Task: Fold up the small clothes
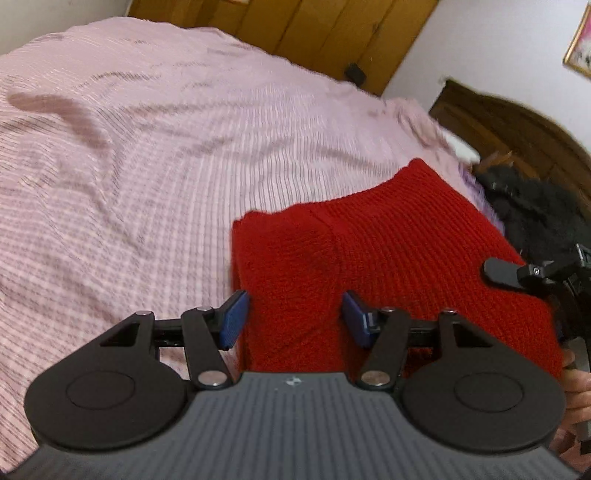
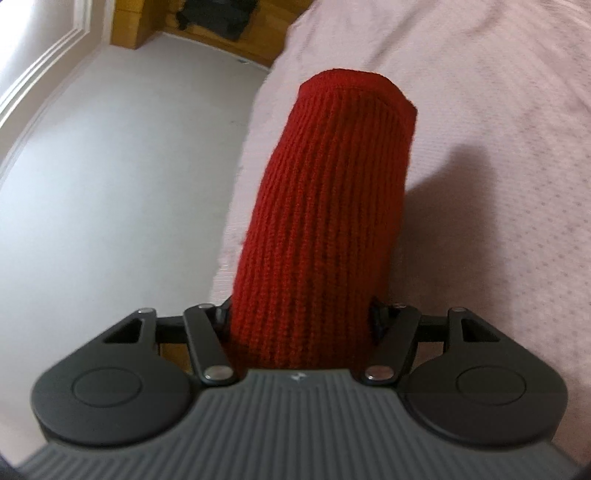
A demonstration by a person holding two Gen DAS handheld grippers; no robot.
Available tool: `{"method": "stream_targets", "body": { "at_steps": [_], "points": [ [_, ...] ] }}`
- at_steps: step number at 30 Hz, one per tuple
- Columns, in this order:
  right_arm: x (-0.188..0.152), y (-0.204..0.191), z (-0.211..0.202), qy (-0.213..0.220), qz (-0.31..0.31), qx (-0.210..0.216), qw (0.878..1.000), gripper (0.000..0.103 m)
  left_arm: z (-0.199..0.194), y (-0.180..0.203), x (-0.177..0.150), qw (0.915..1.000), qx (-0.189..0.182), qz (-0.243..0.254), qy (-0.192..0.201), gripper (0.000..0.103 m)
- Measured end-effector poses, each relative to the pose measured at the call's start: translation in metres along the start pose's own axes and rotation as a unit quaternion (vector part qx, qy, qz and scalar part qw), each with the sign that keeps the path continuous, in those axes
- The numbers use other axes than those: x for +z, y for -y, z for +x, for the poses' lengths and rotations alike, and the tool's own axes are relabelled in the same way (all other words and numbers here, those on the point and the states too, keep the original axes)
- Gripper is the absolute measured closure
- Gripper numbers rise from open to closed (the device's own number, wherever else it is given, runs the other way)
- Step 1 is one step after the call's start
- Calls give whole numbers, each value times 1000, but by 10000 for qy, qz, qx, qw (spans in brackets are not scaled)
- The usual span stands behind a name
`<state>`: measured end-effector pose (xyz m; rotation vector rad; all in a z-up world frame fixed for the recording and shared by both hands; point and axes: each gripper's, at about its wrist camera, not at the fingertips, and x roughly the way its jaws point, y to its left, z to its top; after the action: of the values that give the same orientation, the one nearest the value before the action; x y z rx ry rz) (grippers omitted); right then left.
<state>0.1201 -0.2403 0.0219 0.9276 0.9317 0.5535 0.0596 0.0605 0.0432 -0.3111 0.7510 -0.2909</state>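
A thick, folded red knit garment [image 1: 388,236] hangs just above the pink bedspread [image 1: 147,166]. My left gripper [image 1: 295,319] is shut on its near left part, with a blue pad [image 1: 234,319] pressed against each side of the fold. At the right edge of that view a black finger [image 1: 498,275] of my right gripper lies against the garment's right end. In the right wrist view the red knit garment [image 2: 332,206] stands up as a ribbed roll. My right gripper [image 2: 301,317] is shut on it, and the cloth hides its pads.
A dark clothes pile [image 1: 535,210] lies by the brown wooden headboard [image 1: 517,125]. Wooden cupboard doors [image 1: 314,29] stand behind the bed. A hand [image 1: 576,391] shows at the right edge. Pale floor [image 2: 110,184] runs beside the bed's edge [image 2: 255,122], towards a white door [image 2: 44,48].
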Motion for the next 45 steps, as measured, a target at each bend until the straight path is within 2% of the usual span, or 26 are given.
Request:
{"method": "stream_targets", "body": {
  "at_steps": [4, 8, 12, 15, 17, 20, 23, 29, 32, 36, 37, 39, 41, 43, 45],
  "points": [
    [-12, 26, 2, 211, -174, -807, 9964, 32, 12, 15, -11, 9991, 308, 292, -80, 38],
    [-26, 39, -9, 404, -113, -712, 9966, 29, 11, 22, -14, 9989, 279, 347, -130, 38],
    [-35, 32, -31, 685, -345, -881, 9931, 29, -4, 34, -12, 9981, 284, 521, -136, 38],
    [-48, 11, -59, 1238, -1081, -1274, 9781, 34, -16, 42, -14, 9970, 310, 705, -98, 38],
    [-53, 2, -69, 1394, -1444, -1442, 9690, 40, -21, 44, -18, 9959, 380, 820, -103, 38],
    [-61, 0, -66, 1101, -1584, -1405, 9711, 51, -22, 45, -25, 9935, 513, 1012, -135, 38],
    [-65, 4, -47, 902, -1765, -1584, 9673, 53, -18, 43, -34, 9911, 653, 1137, -218, 38],
    [-73, -4, -31, 951, -2115, -1917, 9537, 48, -15, 32, -42, 9927, 658, 982, -256, 34],
    [-75, -12, -38, 1046, -2164, -1997, 9499, 48, -19, 33, -42, 9936, 673, 896, -165, 34],
    [-84, -25, -45, 1307, -2340, -2210, 9377, 47, -29, 41, -40, 9934, 726, 884, -68, 31],
    [-87, -29, -47, 1344, -2375, -2252, 9353, 43, -33, 43, -40, 9931, 744, 904, -42, 30],
    [-94, -35, -50, 1336, -2440, -2287, 9329, 27, -41, 47, -41, 9926, 742, 966, 0, 30],
    [-103, -41, -52, 1331, -2527, -2315, 9300, 25, -49, 54, -44, 9911, 690, 1142, 9, 23],
    [-112, -46, -52, 1245, -2618, -2386, 9268, 24, -55, 61, -50, 9889, 679, 1319, 17, 10],
    [-119, -48, -52, 1155, -2662, -2468, 9246, 24, -61, 67, -57, 9870, 672, 1458, 38, 6]
  ]
}}
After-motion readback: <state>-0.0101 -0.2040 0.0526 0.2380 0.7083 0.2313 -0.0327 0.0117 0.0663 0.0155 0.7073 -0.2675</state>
